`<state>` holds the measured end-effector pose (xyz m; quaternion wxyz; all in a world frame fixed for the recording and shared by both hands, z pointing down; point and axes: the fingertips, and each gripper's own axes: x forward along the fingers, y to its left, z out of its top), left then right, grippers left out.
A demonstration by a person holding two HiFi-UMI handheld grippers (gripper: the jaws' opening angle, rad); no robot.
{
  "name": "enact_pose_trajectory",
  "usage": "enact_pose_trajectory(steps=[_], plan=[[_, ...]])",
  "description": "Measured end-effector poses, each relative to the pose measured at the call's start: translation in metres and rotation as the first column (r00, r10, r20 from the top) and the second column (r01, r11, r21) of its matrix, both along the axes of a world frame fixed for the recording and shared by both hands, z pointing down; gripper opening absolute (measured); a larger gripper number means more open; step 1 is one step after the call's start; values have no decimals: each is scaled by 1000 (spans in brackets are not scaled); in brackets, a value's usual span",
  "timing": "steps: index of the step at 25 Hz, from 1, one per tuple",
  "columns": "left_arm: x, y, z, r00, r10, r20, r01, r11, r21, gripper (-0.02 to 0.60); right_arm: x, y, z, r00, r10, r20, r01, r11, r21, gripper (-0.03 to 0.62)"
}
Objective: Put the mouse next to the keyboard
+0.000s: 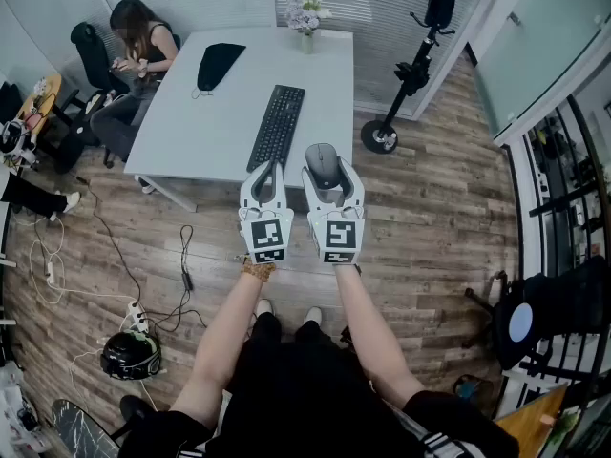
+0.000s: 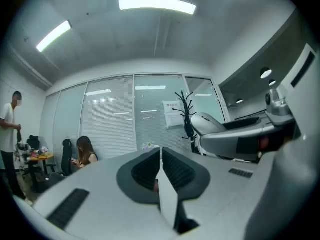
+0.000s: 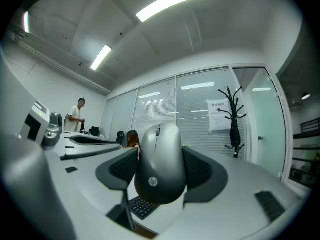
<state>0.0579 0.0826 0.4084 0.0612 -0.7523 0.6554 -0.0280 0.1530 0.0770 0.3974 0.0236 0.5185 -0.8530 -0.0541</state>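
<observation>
Jaws of the right gripper (image 3: 161,156) are clamped on the grey mouse (image 3: 159,174), one ribbed pad against each flank. A corner of the keyboard (image 3: 142,207) shows beneath it, so the mouse appears to be held clear of the surface rather than set down.

Left gripper view: the jaws of the left gripper (image 2: 161,153) are clenched tip to tip with nothing between them. This gripper takes no part in the hold.

Head view: both grippers hang side by side at the near edge of the white bench (image 1: 215,136). The mouse is over the near right corner, just right of the keyboard's near end, and is not yet placed.

Risks, as judged:
- The shell is smooth and rounded, so a slackened grip could let it squirt out.
- Release from height could make it bounce or skid.
- The spot lies close to the bench edge, so a skid could carry it onto the wood floor (image 1: 430,208).
- Drift to the left would knock the keyboard.

Surface: plain and smooth, also carrying a black pouch (image 1: 218,63) and a flower vase (image 1: 306,22).

Room: a glazed office with blinds, a seated person (image 1: 138,51) and a coat stand (image 1: 420,60).
</observation>
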Motion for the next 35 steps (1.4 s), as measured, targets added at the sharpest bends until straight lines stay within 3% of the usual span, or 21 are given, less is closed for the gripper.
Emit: enact_pose_trajectory(steps=[11, 28, 35], plan=[[-39, 31, -19, 999, 45, -27, -43, 998, 39, 23, -35, 30, -12, 998, 48, 35, -47, 999, -8, 281], [-97, 24, -15, 990, 137, -44, -135, 990, 49, 23, -103, 29, -8, 992, 125, 21, -125, 992, 4, 281], [-104, 13, -13, 983, 174, -52, -171, 984, 48, 23, -109, 20, -7, 987, 158, 11, -158, 987, 5, 281]])
